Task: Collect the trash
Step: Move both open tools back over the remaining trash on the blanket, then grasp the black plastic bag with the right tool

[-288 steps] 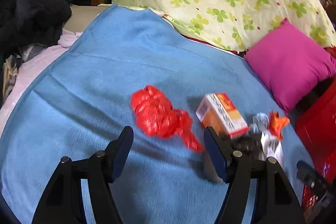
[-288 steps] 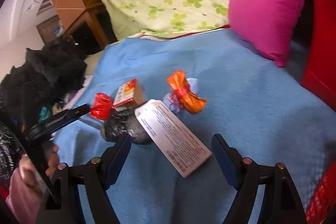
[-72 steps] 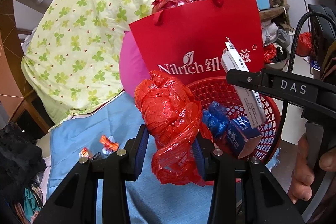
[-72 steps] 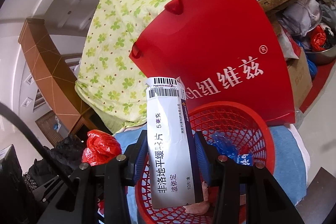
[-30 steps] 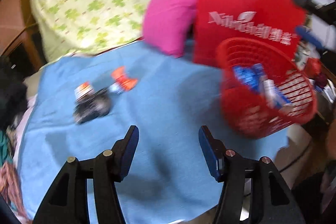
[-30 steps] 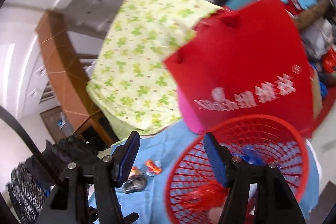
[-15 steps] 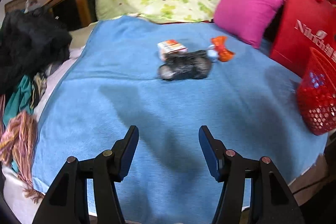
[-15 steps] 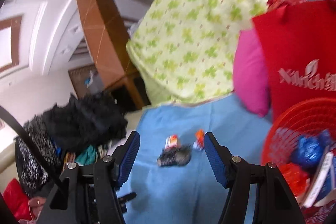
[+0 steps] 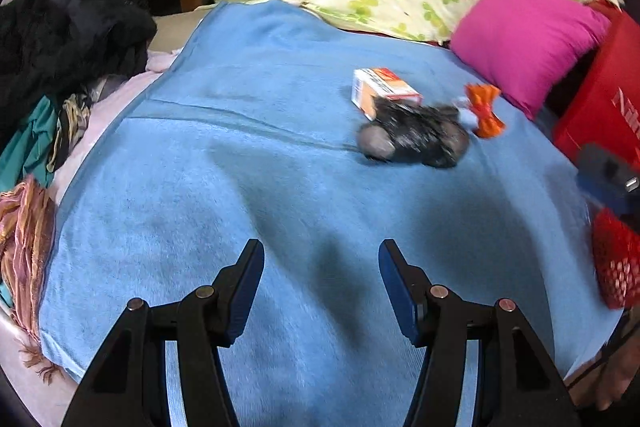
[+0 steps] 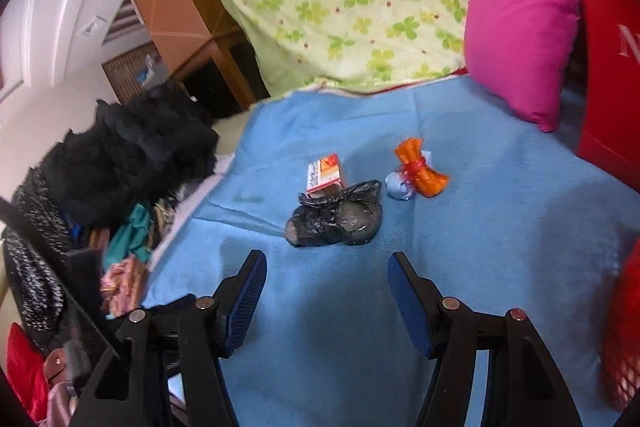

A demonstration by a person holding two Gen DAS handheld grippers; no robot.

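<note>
A blue blanket (image 10: pixel 500 239) covers the bed. On it, ahead of the right claw (image 10: pixel 324 281), lies a black bag (image 10: pixel 336 219). Just beyond the bag sits a small box (image 10: pixel 325 171), touching it or nearly so. To the right of those lies an orange wrapper (image 10: pixel 420 173) against a pale blue wad (image 10: pixel 400 187). A pink pillow (image 10: pixel 524 27) rests at the far right edge.

blanket (image 10: pixel 500 227): box (image 10: pixel 326 171) behind bag (image 10: pixel 336 217) | wrapper (image 10: pixel 420 173) right, possibly touching | basket (image 9: pixel 616 263) far right
</note>
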